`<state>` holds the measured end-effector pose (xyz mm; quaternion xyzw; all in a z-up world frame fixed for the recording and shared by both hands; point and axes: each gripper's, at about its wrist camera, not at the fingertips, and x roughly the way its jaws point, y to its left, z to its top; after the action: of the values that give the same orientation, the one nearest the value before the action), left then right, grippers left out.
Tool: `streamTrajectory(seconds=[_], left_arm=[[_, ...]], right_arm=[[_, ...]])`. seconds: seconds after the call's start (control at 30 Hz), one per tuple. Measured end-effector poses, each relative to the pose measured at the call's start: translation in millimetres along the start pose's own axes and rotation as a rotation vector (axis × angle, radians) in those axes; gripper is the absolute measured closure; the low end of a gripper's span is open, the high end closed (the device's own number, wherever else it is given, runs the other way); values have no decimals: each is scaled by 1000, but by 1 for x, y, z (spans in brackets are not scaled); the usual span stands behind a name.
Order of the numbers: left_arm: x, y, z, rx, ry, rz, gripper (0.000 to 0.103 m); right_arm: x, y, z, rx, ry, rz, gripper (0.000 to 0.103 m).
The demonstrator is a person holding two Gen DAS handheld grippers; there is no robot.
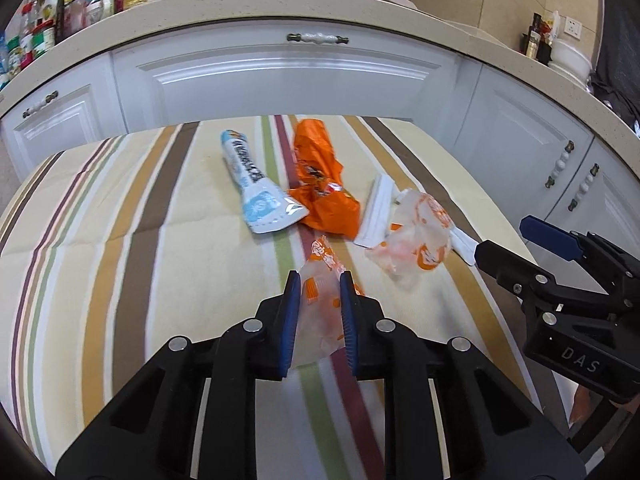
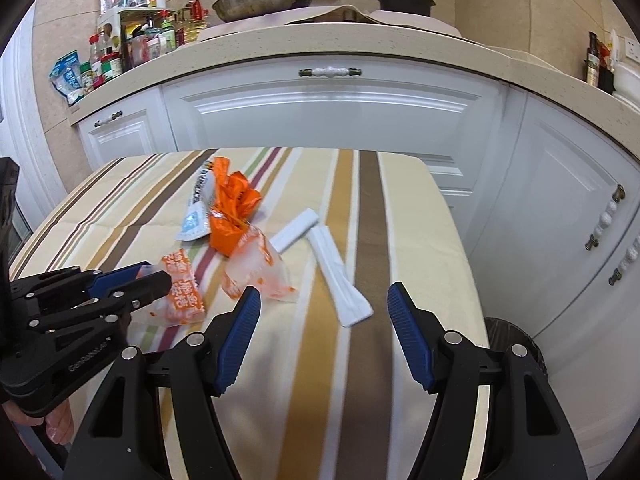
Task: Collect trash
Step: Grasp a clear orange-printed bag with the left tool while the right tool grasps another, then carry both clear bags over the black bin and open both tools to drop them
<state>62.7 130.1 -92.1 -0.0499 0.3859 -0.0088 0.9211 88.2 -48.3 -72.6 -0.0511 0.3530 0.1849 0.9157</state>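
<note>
Left gripper (image 1: 320, 280): fingers pinch a clear plastic wrapper with orange print (image 1: 322, 280), held near the front of the bench.
Right gripper (image 2: 324, 300): fingers spread wide, holding nothing, above the striped cloth-covered bench (image 2: 360, 208).
Other trash: crumpled orange foil bag (image 1: 320, 184), blue-and-white sachet (image 1: 256, 184), second clear orange-printed wrapper (image 1: 416, 236) and white paper strips (image 2: 340, 276) lie mid-bench.

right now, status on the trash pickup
Left hand-held gripper shut on clear wrapper. Right hand-held gripper open, empty. Four more pieces on cloth. Nothing in the way.
</note>
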Motion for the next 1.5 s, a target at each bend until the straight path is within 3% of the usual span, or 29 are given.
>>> streamTrajectory(seconds=[0.27,0.53,0.67,0.83,0.93,1.17,1.5], left_arm=[[-13,35,1,-73,-64,122,84],[-18,57,1,-108,-75,174,84],[-20,60,-2,-111,-73,189,84],[-18,63,-4,-121,-58,192,84],[-19,60,-5,-120,-59,192,84],[-26,43,-4,-109,-63,166,84],[-35,-13,2,-34,-80,76,84]], right_arm=[[12,23,8,-31,-1,43,38],[36,39,14,-47,21,47,39],[45,40,12,-43,50,46,54],[44,40,11,-43,52,50,77],[42,39,10,-49,50,49,86],[25,30,7,-51,12,41,90],[-12,-5,0,-18,-43,-5,93]])
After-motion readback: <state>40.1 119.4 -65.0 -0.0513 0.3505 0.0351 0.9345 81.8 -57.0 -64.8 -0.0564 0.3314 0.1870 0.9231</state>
